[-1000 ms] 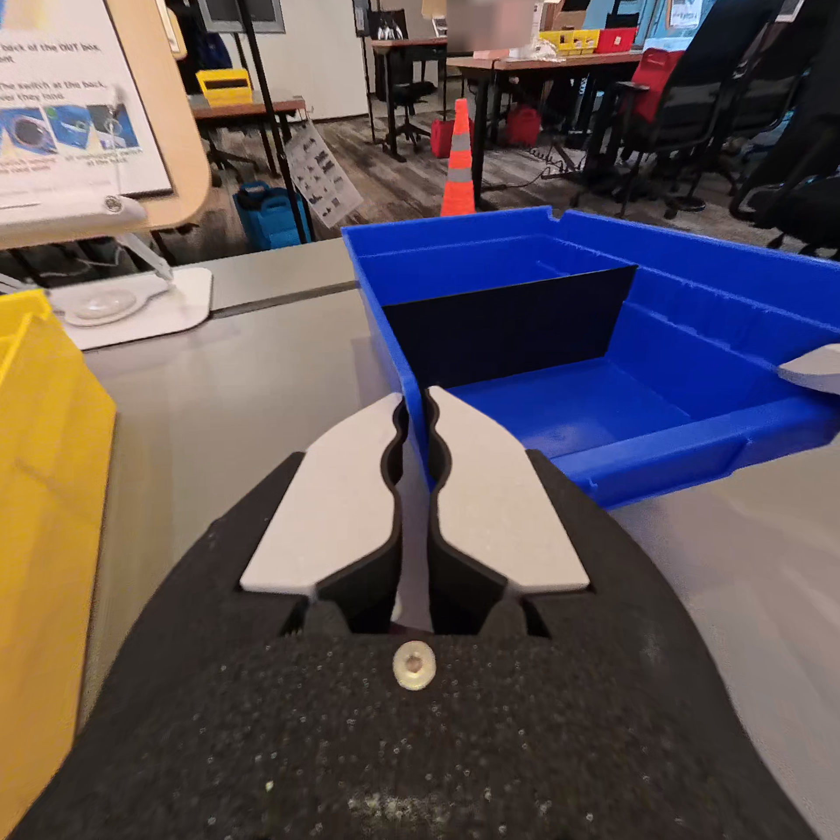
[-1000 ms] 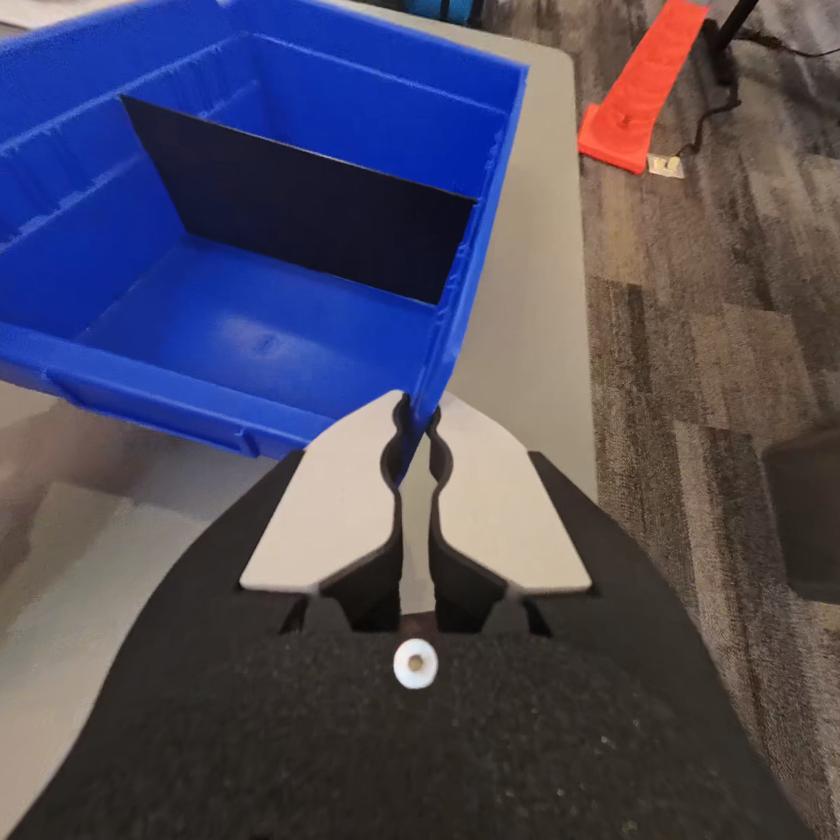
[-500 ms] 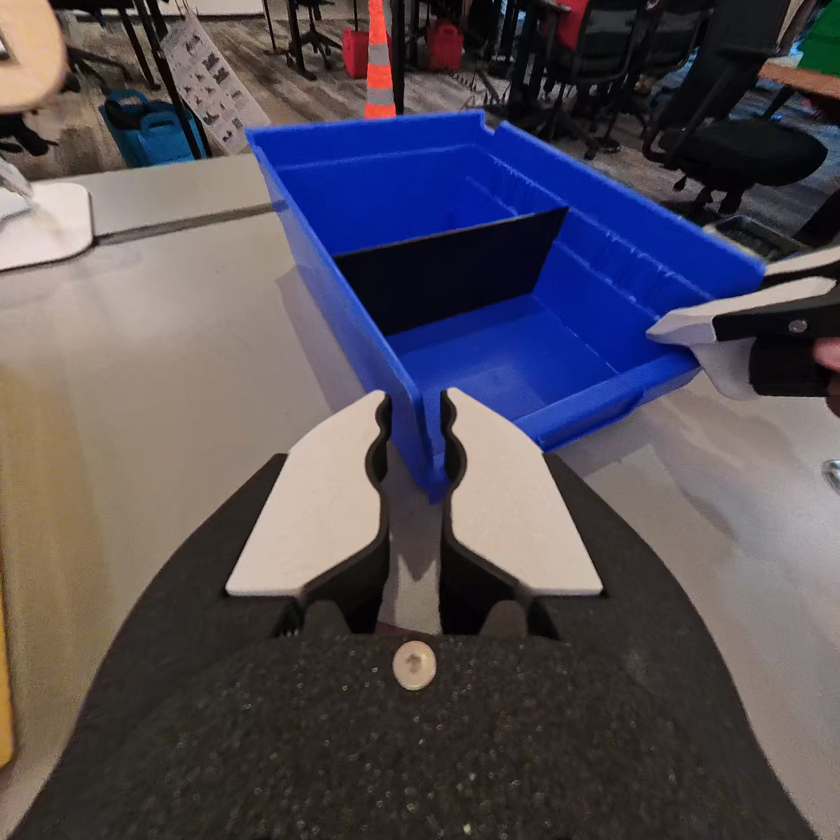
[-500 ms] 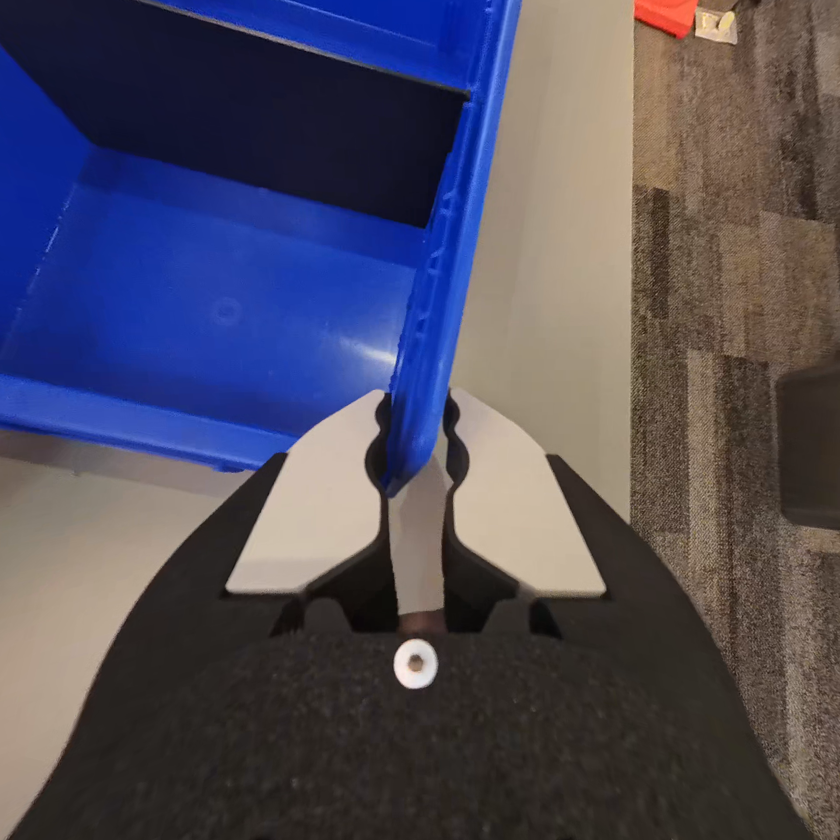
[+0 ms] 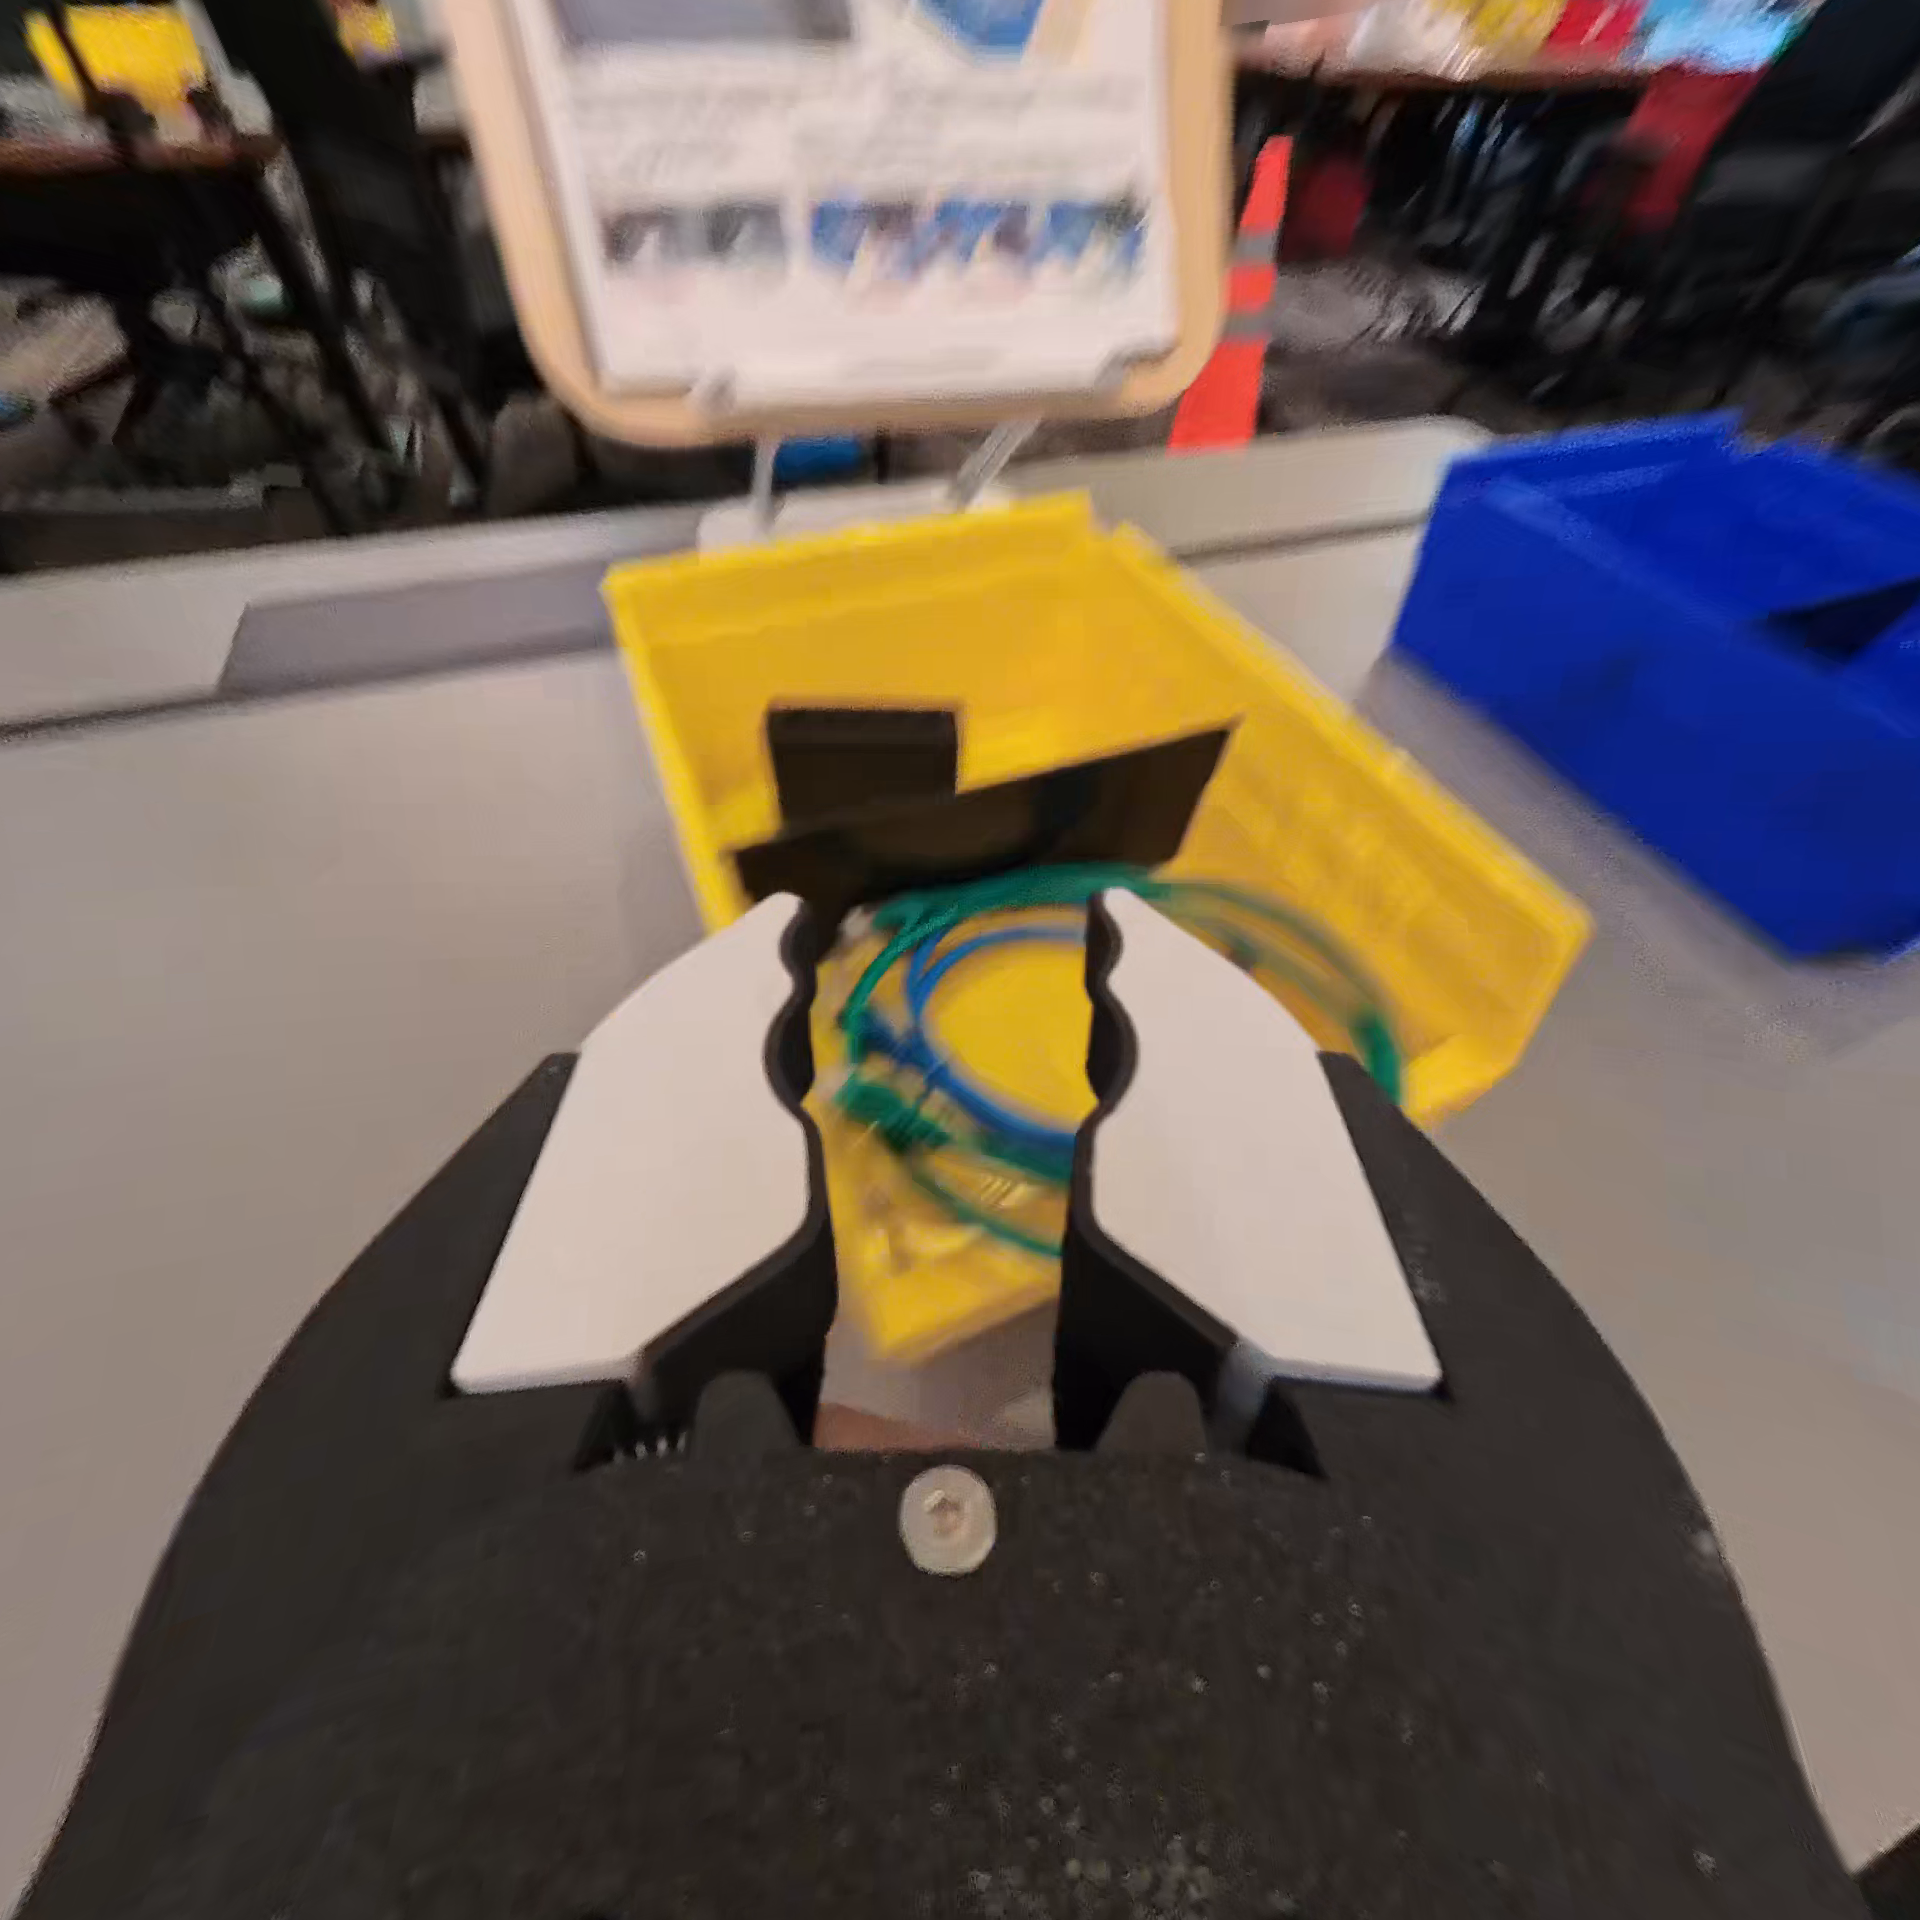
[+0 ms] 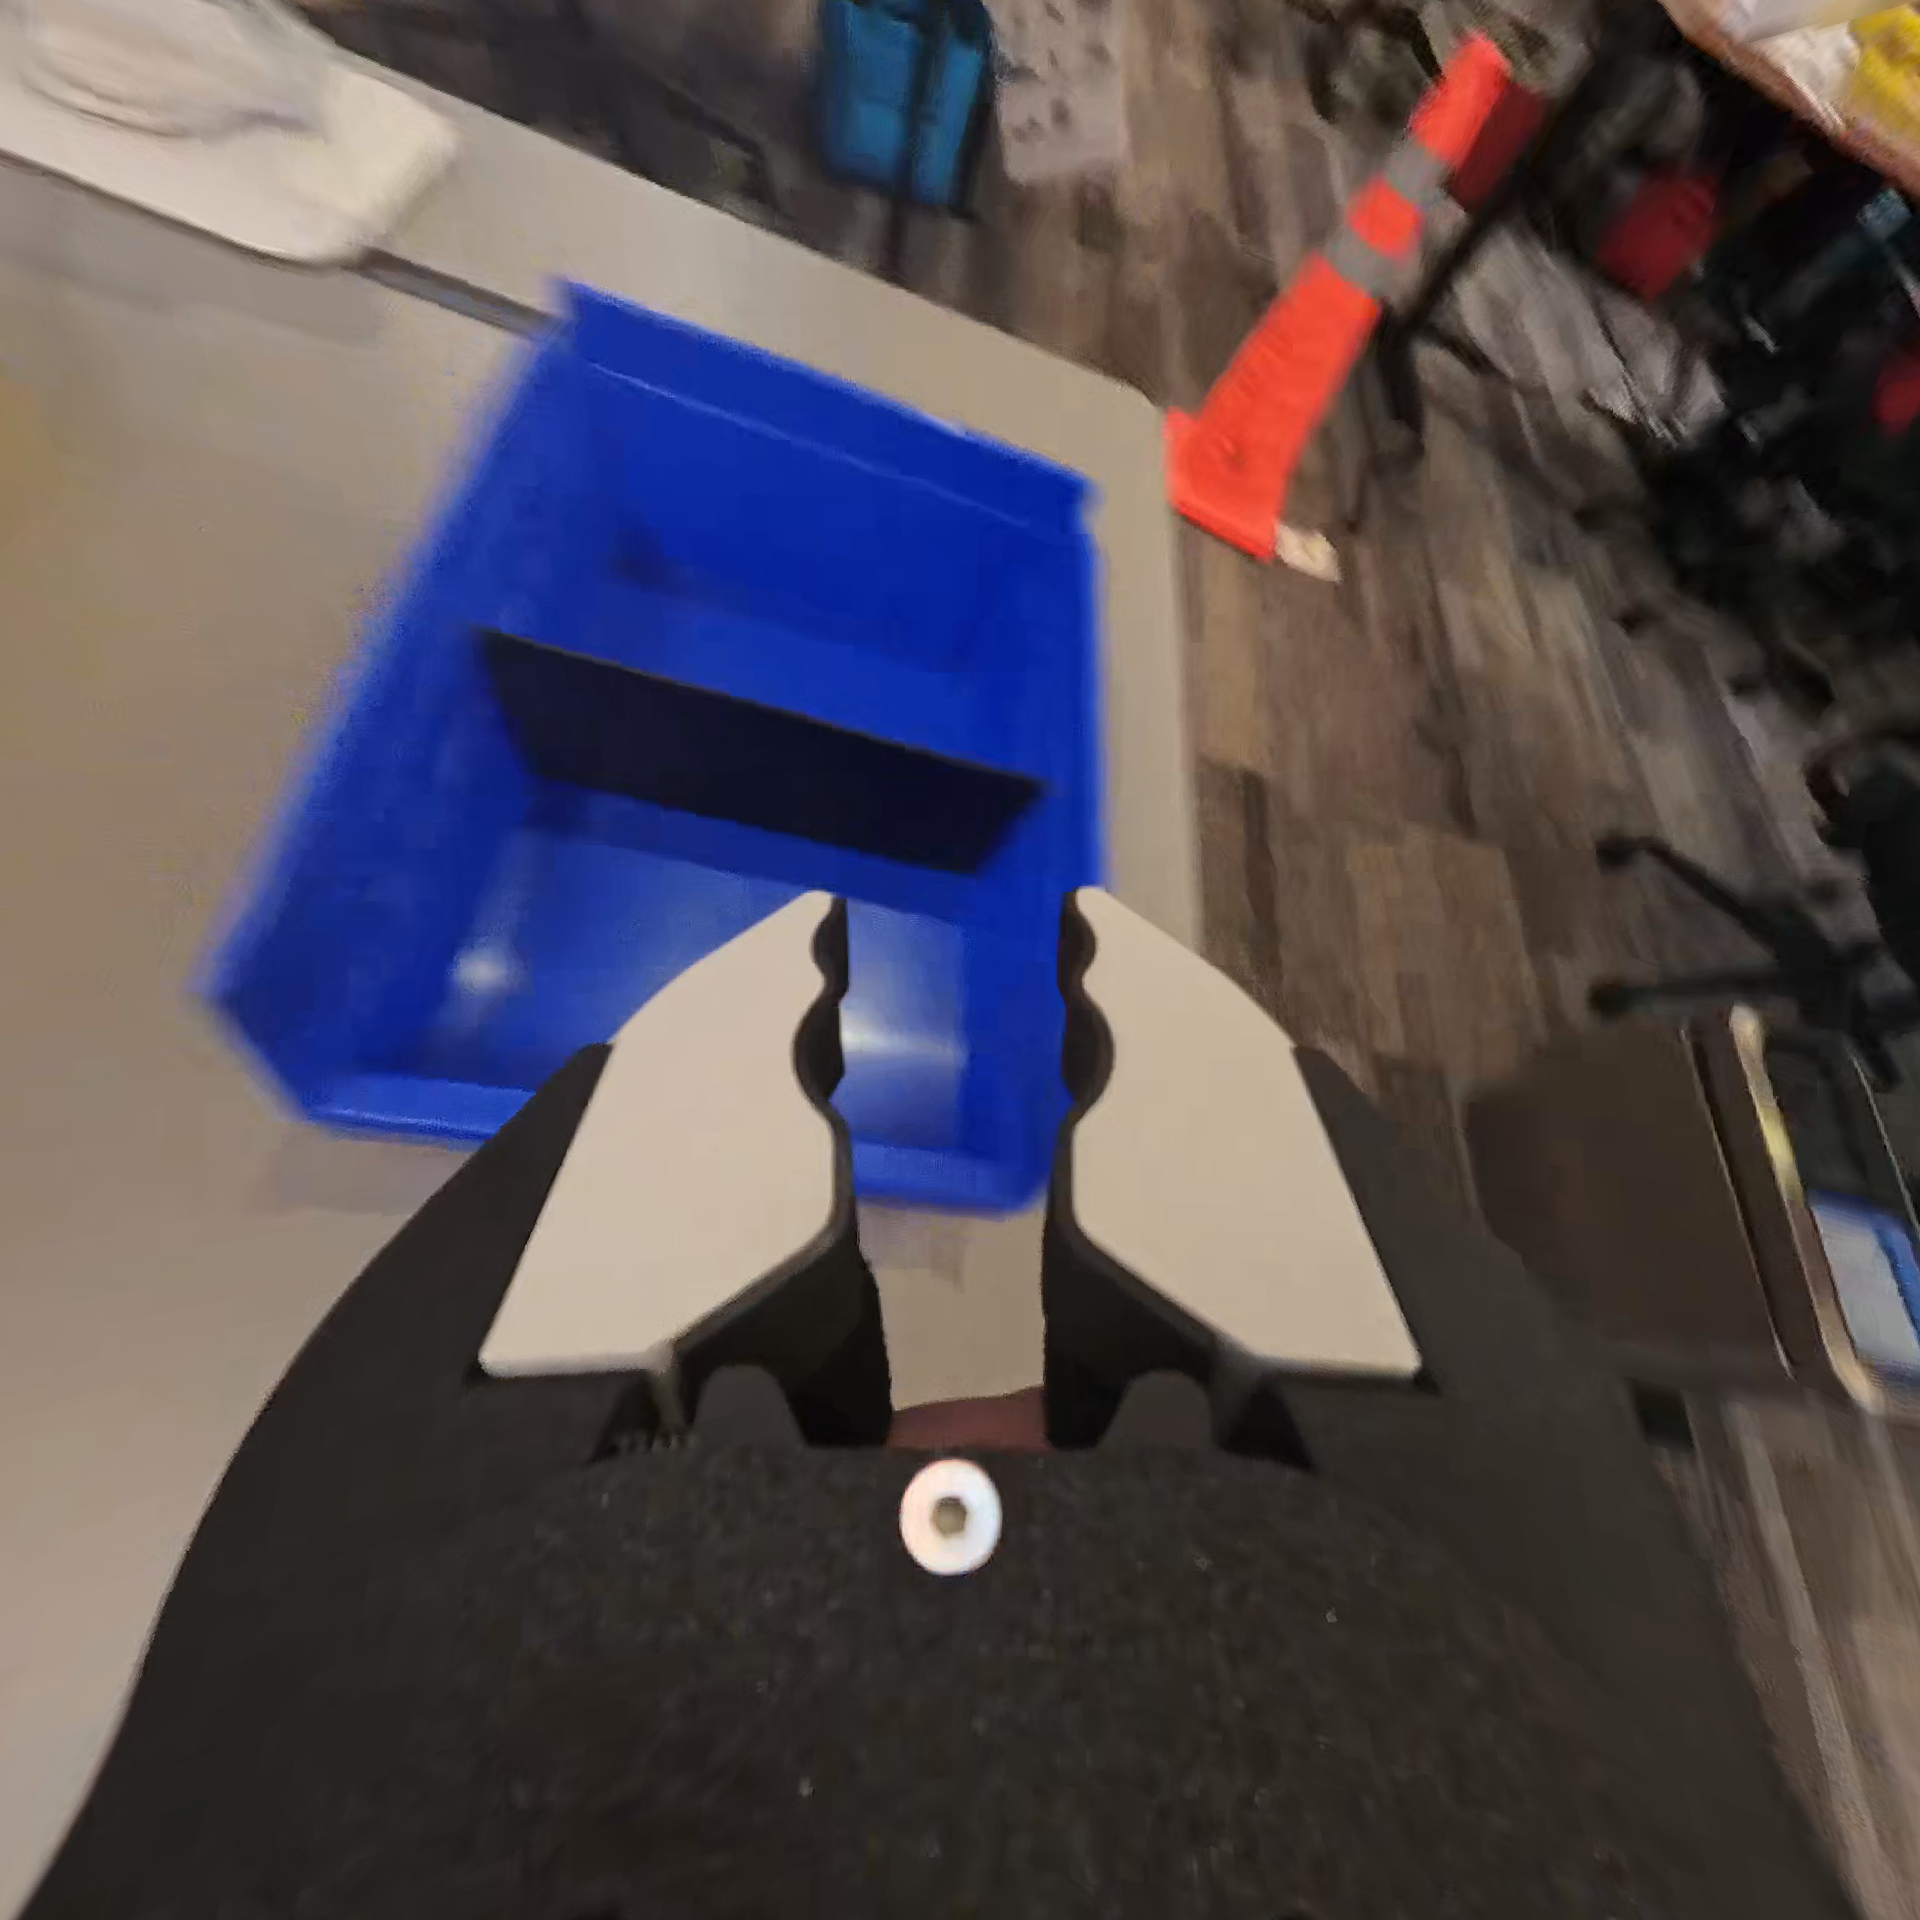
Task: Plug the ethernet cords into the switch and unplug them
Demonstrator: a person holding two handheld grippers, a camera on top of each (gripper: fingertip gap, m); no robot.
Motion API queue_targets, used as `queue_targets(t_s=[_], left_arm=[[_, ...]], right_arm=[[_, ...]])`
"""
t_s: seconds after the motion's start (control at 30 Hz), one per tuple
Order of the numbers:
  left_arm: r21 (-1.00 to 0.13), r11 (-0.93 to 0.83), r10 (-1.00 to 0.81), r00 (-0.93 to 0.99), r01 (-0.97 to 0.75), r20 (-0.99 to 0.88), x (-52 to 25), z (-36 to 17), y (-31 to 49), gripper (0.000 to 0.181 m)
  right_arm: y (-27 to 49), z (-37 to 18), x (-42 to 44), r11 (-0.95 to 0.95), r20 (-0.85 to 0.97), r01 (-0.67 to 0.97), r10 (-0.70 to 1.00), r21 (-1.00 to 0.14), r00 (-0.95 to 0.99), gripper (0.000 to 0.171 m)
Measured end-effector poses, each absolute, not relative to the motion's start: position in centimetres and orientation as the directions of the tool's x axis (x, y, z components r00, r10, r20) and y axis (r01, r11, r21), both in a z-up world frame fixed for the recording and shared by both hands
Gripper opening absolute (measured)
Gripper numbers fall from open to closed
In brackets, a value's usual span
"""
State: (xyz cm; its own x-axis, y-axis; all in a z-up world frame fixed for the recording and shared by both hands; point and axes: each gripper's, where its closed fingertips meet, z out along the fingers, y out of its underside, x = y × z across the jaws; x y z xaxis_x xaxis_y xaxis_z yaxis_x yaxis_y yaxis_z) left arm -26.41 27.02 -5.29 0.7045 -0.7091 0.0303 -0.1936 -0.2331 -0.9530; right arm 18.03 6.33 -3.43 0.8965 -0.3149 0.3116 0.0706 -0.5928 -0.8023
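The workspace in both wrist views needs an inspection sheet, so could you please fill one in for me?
Surface: grey table, mostly bare.
Job's things: yellow bin holds a black device, likely the switch, though blurred; blue bin with a dark divider, both compartments look empty.
Clutter: nothing seen.
Grippers: left tool open, above the yellow bin's near end; right tool open, over the blue bin's near edge; neither holds anything.
Cables: green and blue cords coiled in the yellow bin's near compartment.
Surroundings: instruction board on a stand, orange cone, chairs and desks behind.
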Motion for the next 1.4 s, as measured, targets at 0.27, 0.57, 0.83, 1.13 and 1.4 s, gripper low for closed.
queue_targets(t_s=[0.27, 0.57, 0.83, 1.13, 1.4], left_arm=[[-0.871, -0.381, -0.724, 0.686, -0.311, 0.072, -29.9, -14.6, 27.5, 0.041], [-0.877, -0.303, -0.682, 0.728, -0.373, -0.074, -30.7, -14.2, 29.1, 0.007], [-0.937, -0.225, -0.518, 0.847, -0.269, -0.119, -41.1, -8.6, 34.1, 0.004], [-0.919, -0.321, -0.445, 0.893, -0.228, -0.067, -52.4, -11.4, 40.4, 0.002], [-0.905, -0.401, -0.438, 0.897, -0.138, 0.057, -55.2, -14.4, 42.6, 0.002]], right_arm=[[17.4, -9.9, -9.5, -0.44, -0.02, 0.063, 0.182, -0.896, 0.983, 0.045], [22.1, -15.6, -13.1, -0.483, 0.05, -0.009, -0.111, -0.876, 0.993, 0.006], [26.2, -9.4, -22.8, -0.264, 0.188, 0.158, -0.096, -0.952, 0.977, 0.007], [33.2, -13.0, -34.3, -0.366, 0.128, 0.111, -0.022, -0.924, 0.992, 0.008], [34.8, -15.4, -37.9, -0.411, 0.05, 0.087, 0.101, -0.907, 0.994, 0.014]])
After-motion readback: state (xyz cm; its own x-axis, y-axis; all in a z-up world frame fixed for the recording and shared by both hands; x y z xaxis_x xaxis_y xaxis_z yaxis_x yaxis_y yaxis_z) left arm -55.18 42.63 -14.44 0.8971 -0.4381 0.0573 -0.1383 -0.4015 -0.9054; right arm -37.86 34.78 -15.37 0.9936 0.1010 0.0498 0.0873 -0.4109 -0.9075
